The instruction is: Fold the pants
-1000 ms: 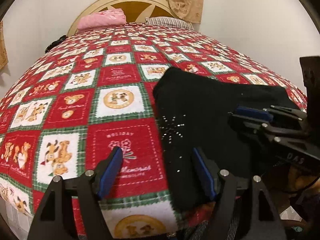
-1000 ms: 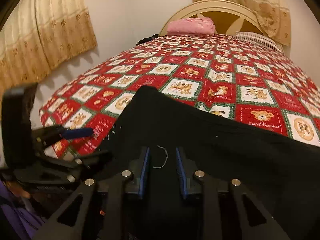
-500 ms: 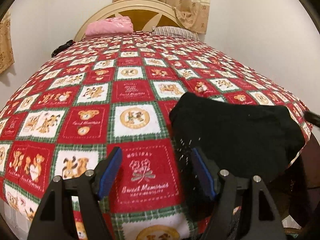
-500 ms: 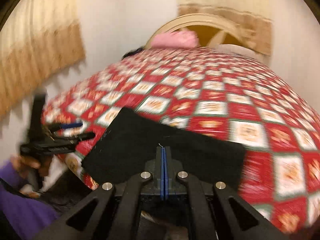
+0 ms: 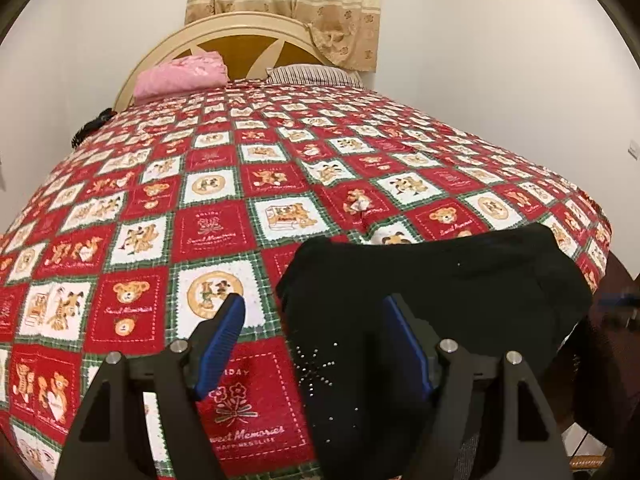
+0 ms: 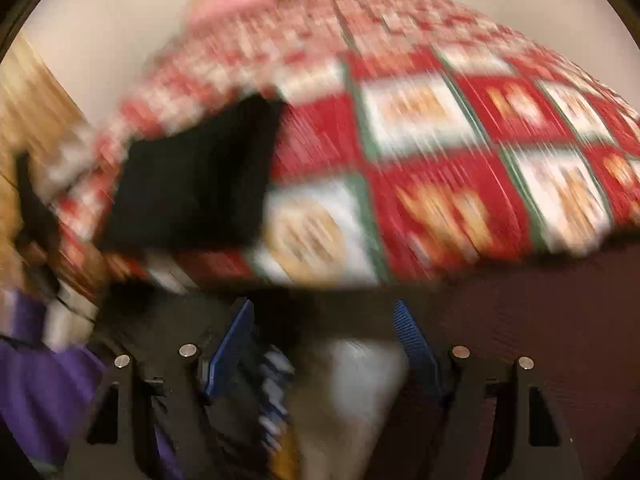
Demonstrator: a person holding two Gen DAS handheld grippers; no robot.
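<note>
The black pants (image 5: pixel 440 292) lie folded in a compact block on the near right corner of the bed, with a small sparkly motif at their near edge. My left gripper (image 5: pixel 316 332) is open and empty, hovering just above the pants' left edge. In the blurred right wrist view the pants (image 6: pixel 192 184) sit on the bed's left corner. My right gripper (image 6: pixel 324 344) is open and empty, off the bed's near edge and apart from the pants.
A red, white and green teddy-bear quilt (image 5: pixel 224 184) covers the bed. A pink pillow (image 5: pixel 180 74) and a striped pillow (image 5: pixel 312 76) lie by the cream headboard (image 5: pixel 240 36). Walls stand behind and to the right. A dark red surface (image 6: pixel 540 292) lies below the bed edge.
My right gripper opened, let go of the pants and swung fast to the right off the bed edge. My left gripper drew back and rose slightly, staying open.
</note>
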